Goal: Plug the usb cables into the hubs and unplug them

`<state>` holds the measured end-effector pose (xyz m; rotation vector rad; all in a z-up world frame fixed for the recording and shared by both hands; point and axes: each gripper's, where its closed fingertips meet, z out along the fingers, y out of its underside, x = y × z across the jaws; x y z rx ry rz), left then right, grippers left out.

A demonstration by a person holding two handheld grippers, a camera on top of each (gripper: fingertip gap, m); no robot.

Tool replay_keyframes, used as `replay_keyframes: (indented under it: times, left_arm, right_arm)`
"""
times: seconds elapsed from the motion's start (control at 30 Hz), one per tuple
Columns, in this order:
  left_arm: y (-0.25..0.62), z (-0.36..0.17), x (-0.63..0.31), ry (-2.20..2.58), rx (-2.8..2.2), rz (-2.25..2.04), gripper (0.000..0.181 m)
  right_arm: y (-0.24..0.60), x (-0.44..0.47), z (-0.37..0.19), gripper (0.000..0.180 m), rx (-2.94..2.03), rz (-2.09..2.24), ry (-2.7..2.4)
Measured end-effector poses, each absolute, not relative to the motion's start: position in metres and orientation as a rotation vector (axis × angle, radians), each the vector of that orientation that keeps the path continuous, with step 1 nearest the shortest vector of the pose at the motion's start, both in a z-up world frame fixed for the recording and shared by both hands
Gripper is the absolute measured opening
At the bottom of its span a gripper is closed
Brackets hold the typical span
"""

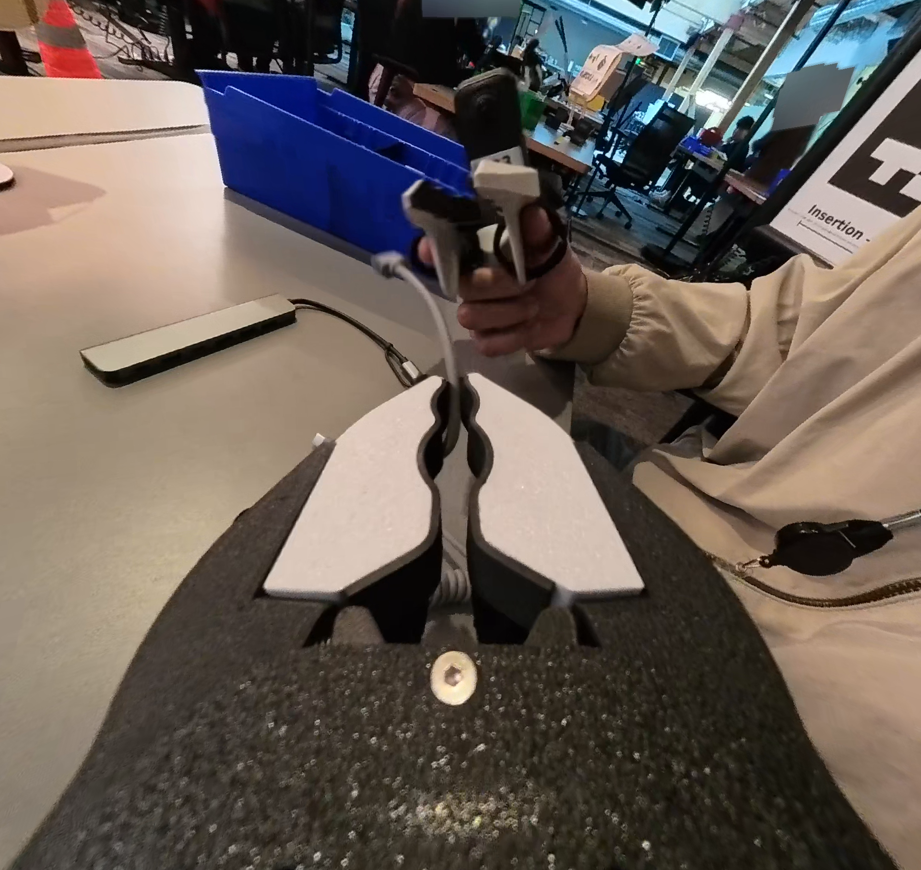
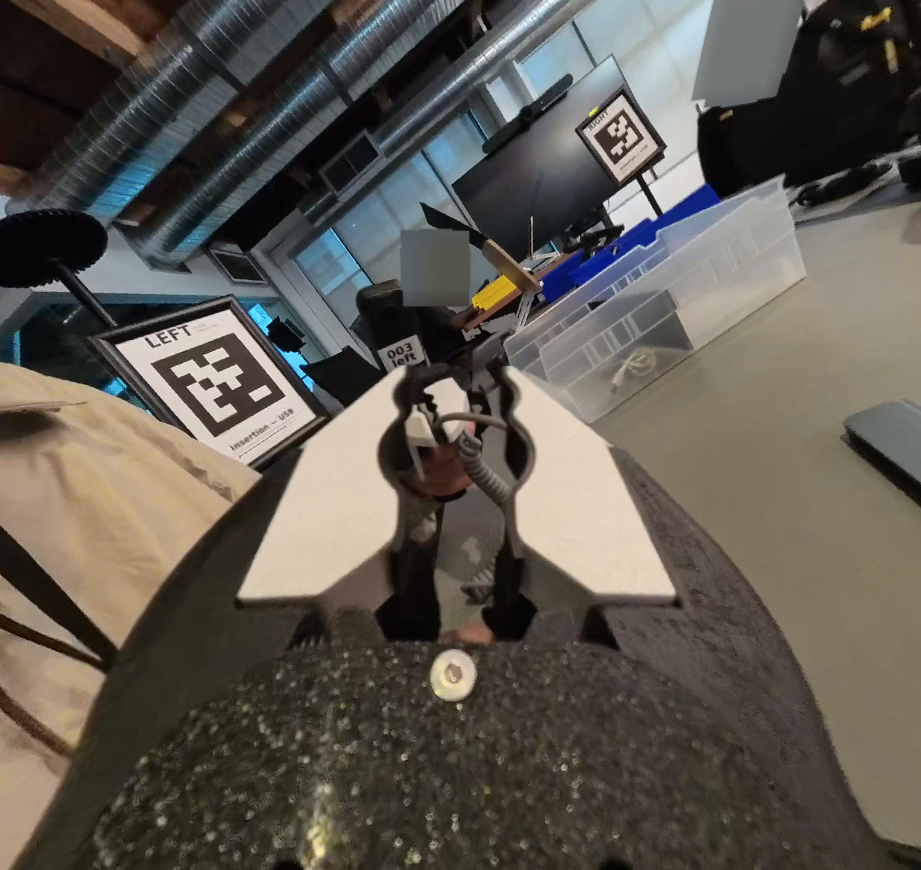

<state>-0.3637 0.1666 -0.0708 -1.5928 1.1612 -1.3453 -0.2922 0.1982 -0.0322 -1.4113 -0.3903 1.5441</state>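
My left gripper (image 1: pixel 456 387) is shut on a grey USB cable (image 1: pixel 438 317), held above the table. The cable arcs up from its tips to a plug end (image 1: pixel 386 265) beside one finger of my right gripper (image 1: pixel 478 272), which a hand holds facing it. A coiled stretch of the cable (image 1: pixel 451 592) shows between the left fingers' bases. In the right wrist view my right gripper (image 2: pixel 456 377) stands open, with the coiled cable (image 2: pixel 481 467) in the gap, against its right finger. A slim dark hub (image 1: pixel 189 337) lies on the table to the left.
A blue bin (image 1: pixel 339 168) stands behind the hub, whose black lead (image 1: pixel 359 327) runs right. A clear plastic bin (image 2: pixel 737 267) holds another cable (image 2: pixel 633 362). A dark flat device (image 2: pixel 887 442) lies at the right. A beige sleeve (image 1: pixel 747 347) and framed marker signs (image 2: pixel 214 377) are close by. The grippers' ends are close to 9 centimeters from one another. My right gripper's tips are some 20 centimeters from the slim dark hub (image 1: pixel 189 337).
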Motion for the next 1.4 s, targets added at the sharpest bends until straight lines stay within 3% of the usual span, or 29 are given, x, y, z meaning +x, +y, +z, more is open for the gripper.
replay_keyframes:
  times: [0.03,0.27,0.4,0.67,0.87,1.07,1.13,1.2,1.4]
  left_arm:
    - [0.166,-0.07,-0.364,1.161,-1.588,-1.349,0.004]
    - [0.158,-0.063,-0.365,1.181,-1.556,-1.4,0.004]
    - [0.149,-0.062,-0.366,1.22,-1.533,-1.441,0.003]
    - [0.145,-0.063,-0.365,1.238,-1.534,-1.453,0.004]
    - [0.145,-0.064,-0.366,1.235,-1.541,-1.45,0.004]
    - [0.15,-0.07,-0.365,1.248,-1.553,-1.366,0.004]
    - [0.156,-0.072,-0.364,1.251,-1.549,-1.271,0.013]
    - [0.16,-0.071,-0.361,1.255,-1.548,-1.194,0.043]
    - [0.143,-0.063,-0.338,1.29,-1.504,-1.275,0.041]
  right_arm:
    - [0.199,-0.293,-0.036,0.042,-1.442,1.553,-0.389]
    - [0.196,-0.292,-0.062,0.05,-1.533,1.26,-0.66]
    - [0.177,-0.296,-0.046,0.05,-1.444,1.513,-0.658]
    - [0.162,-0.305,-0.05,0.038,-1.436,1.544,-0.762]
    - [0.162,-0.302,-0.052,0.018,-1.443,1.546,-0.76]
    - [0.162,-0.302,-0.053,0.016,-1.463,1.547,-0.761]
    - [0.16,-0.304,-0.053,0.016,-1.468,1.526,-0.786]
    - [0.158,-0.308,-0.053,0.016,-1.465,1.505,-0.802]
    - [0.144,-0.326,-0.047,0.016,-1.399,1.555,-0.842]
